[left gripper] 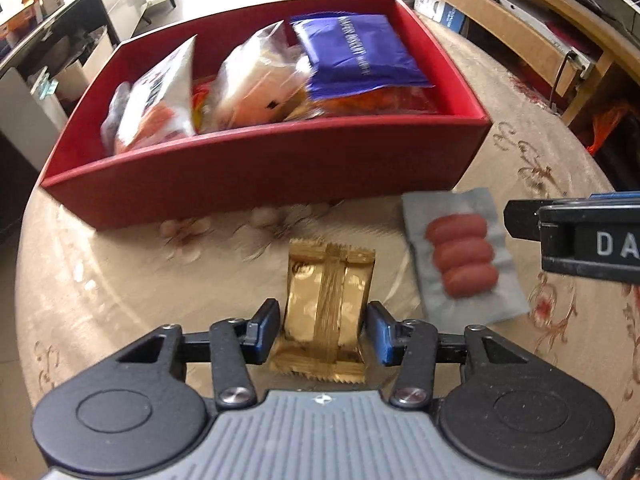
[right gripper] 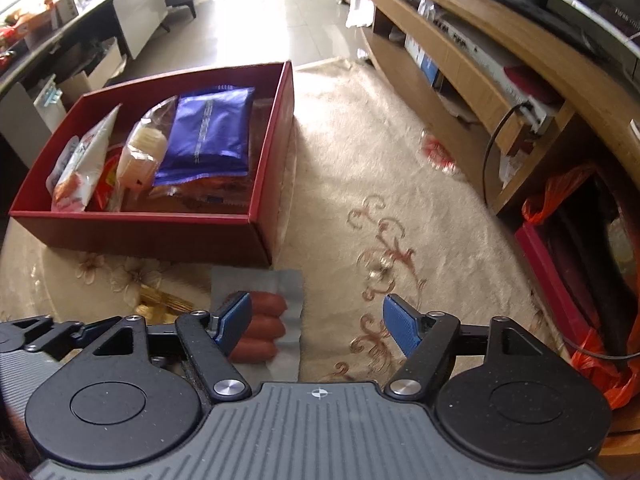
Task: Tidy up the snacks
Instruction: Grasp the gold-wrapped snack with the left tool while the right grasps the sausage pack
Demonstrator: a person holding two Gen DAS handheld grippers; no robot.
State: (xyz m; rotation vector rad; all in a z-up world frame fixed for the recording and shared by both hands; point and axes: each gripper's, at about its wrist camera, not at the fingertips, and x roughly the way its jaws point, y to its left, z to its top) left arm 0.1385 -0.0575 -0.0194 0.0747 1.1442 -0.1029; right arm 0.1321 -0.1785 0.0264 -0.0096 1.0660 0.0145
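Note:
A gold snack packet [left gripper: 326, 308] lies on the cloth-covered table between the fingers of my left gripper [left gripper: 323, 330], whose jaws stand close on both sides of it; I cannot tell if they touch it. A grey pack of three red sausages [left gripper: 460, 256] lies to its right, also in the right wrist view [right gripper: 260, 322]. My right gripper [right gripper: 316, 326] is open and empty, its left finger over the sausage pack. The red box [left gripper: 256, 168] [right gripper: 264, 216] behind holds a blue packet [left gripper: 360, 56] [right gripper: 208, 132], a clear bag [left gripper: 256, 80] and a white-orange bag [left gripper: 156, 100].
The right gripper's body [left gripper: 588, 240] shows at the right edge of the left wrist view. A wooden TV cabinet [right gripper: 480, 60] runs along the right, with an orange plastic bag [right gripper: 600, 352] below. A small red wrapper [right gripper: 438, 154] lies far right on the cloth.

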